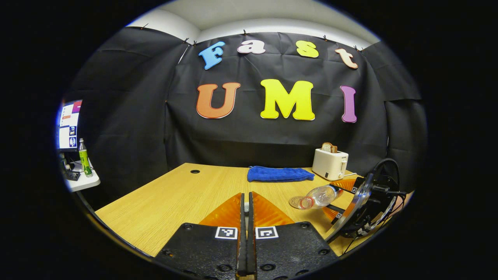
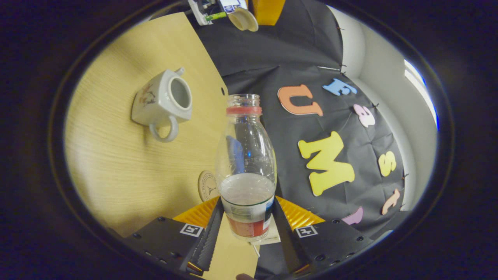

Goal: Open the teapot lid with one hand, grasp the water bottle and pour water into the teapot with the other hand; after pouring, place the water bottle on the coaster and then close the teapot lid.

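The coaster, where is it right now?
In the right gripper view, the coaster lies on the table, just left of the held water bottle, below the teapot.

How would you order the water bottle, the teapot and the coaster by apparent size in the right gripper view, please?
Largest to smallest as they look:
1. water bottle, though it sits nearest the camera, so its lead is partly nearness.
2. teapot, farther off on the table.
3. coaster, partly hidden behind the bottle.
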`<state>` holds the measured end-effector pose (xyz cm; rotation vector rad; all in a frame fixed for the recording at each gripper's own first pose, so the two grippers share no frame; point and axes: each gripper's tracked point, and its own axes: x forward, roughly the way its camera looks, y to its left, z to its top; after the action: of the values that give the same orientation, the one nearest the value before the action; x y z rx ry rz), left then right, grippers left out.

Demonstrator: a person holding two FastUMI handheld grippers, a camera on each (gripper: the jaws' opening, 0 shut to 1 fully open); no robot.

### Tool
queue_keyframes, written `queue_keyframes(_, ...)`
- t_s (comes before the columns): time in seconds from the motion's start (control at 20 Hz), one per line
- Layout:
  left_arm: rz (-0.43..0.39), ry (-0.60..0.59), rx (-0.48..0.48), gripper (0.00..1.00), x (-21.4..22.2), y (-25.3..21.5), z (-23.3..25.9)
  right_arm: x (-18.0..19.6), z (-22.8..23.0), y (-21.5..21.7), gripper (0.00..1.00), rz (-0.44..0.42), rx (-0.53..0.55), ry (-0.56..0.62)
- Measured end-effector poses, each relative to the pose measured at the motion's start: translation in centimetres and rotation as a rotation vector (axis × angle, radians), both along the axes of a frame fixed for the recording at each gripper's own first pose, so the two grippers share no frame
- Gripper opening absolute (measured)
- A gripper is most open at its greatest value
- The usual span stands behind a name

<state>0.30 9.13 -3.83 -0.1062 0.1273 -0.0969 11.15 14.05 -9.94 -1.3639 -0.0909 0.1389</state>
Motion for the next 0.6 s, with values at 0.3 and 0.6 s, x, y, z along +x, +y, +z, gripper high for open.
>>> queue_keyframes(0.3,0.006,-0.010,-0.003,0.03,-0.1,0.5,0.5,-0.2,0.0,1.0,0.70,0.010,-0.090,-0.045)
queue_keyframes(0.6,0.010,-0.021,-0.012,0.03,-0.2,1.1,0.9,0.2,0.7,1.8,0.70,0.027,-0.181,-0.093)
